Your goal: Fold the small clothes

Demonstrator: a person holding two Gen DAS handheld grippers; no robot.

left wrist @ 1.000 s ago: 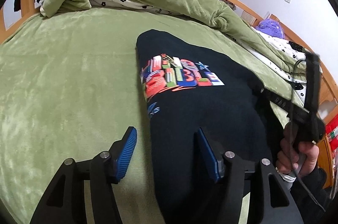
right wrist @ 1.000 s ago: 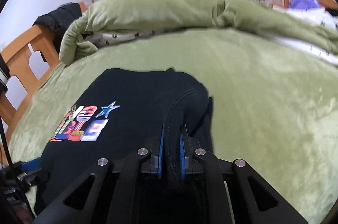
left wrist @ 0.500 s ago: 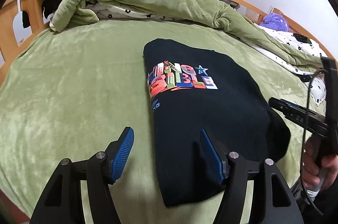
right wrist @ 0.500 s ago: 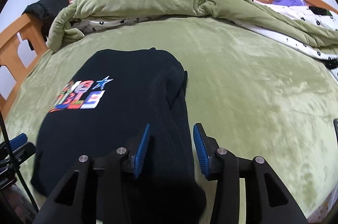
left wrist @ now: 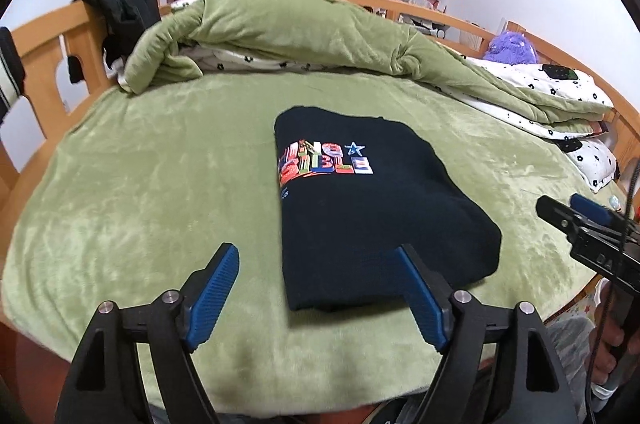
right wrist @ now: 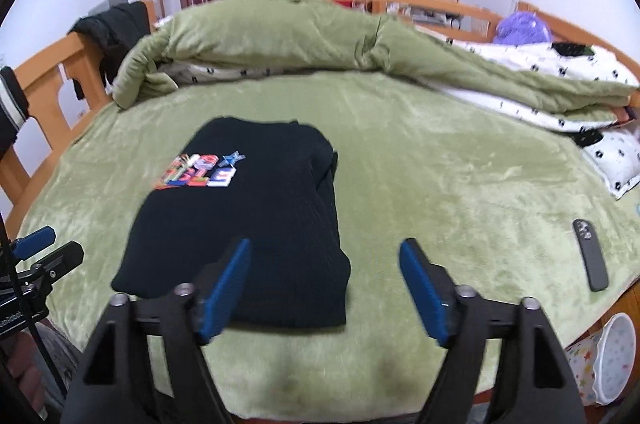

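Now a folded black sweatshirt (left wrist: 372, 208) lies flat on the green bedspread (left wrist: 160, 192).
Both the left gripper (left wrist: 320, 298) and right gripper (right wrist: 326, 290) have just been opening, jaws wide with nothing between them.

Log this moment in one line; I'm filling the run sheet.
left gripper: open, empty | right gripper: jaws just opened, empty | black shirt: folded, lying on green blanket
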